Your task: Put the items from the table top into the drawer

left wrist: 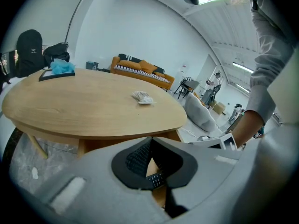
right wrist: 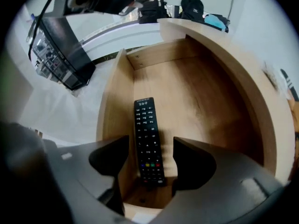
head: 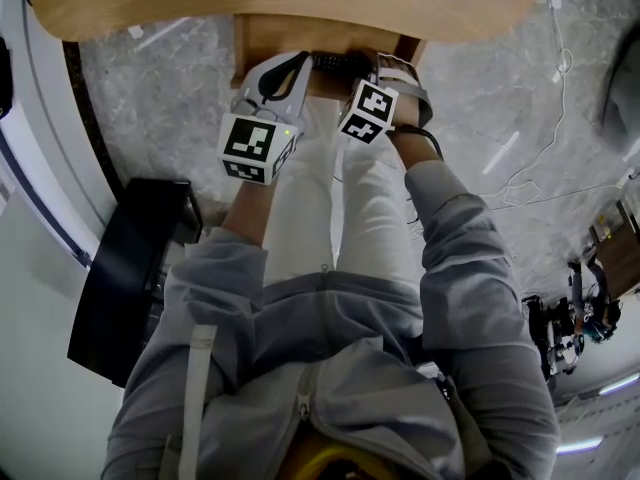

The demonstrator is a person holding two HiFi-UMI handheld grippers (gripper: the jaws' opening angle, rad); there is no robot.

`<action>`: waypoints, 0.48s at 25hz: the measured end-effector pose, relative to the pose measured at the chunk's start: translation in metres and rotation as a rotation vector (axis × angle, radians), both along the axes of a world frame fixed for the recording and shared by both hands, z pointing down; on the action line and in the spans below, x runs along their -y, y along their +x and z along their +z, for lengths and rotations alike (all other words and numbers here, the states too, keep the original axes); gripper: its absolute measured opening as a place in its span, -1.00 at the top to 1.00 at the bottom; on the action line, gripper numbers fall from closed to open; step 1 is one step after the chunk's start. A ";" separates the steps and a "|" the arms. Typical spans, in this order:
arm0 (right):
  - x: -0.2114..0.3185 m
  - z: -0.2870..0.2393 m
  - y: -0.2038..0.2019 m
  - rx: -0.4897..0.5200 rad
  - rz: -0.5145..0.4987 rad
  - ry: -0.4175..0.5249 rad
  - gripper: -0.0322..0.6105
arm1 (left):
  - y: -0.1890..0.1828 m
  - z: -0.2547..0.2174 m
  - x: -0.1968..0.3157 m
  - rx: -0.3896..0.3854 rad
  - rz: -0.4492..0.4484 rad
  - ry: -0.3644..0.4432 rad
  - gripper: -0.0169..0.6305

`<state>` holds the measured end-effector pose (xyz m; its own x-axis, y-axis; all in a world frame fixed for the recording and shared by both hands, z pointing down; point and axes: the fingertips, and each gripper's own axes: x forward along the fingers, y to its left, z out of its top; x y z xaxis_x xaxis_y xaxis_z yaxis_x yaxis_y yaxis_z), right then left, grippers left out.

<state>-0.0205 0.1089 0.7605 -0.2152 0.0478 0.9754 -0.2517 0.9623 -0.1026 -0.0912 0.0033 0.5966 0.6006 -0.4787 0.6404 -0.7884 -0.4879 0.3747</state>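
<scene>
Right gripper (right wrist: pixel 150 144): we see jaws spread wide, gripping nothing | black remote control (right wrist: pixel 147 134): lies in the open wooden drawer (right wrist: pixel 201 97) between those jaws, pads clear of it | left gripper (left wrist: pixel 150 140): jaws together, empty

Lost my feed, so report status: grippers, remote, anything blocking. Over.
Right hand-held gripper open, jaws astride the remote, not pressing it. Left hand-held gripper shut. Remote lies in the drawer. Nothing blocking; white wad on the table.

black remote (right wrist: pixel 148 139) in the wooden drawer (right wrist: pixel 198 101)
</scene>
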 end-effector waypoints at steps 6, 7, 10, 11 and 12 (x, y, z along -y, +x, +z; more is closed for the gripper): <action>0.028 -0.065 -0.013 0.148 0.307 0.056 0.04 | 0.000 -0.016 0.013 -0.008 0.000 0.016 0.95; 0.038 -0.077 -0.012 0.169 0.369 0.072 0.05 | 0.001 -0.020 0.017 -0.010 0.000 0.022 0.95; 0.069 -0.113 -0.007 0.217 0.532 0.132 0.07 | 0.004 -0.033 0.029 -0.019 0.000 0.039 0.95; 0.080 -0.124 -0.003 0.229 0.579 0.151 0.08 | 0.006 -0.036 0.034 -0.022 0.002 0.045 0.95; 0.093 -0.134 0.000 0.239 0.627 0.167 0.08 | 0.008 -0.040 0.039 -0.025 0.005 0.049 0.95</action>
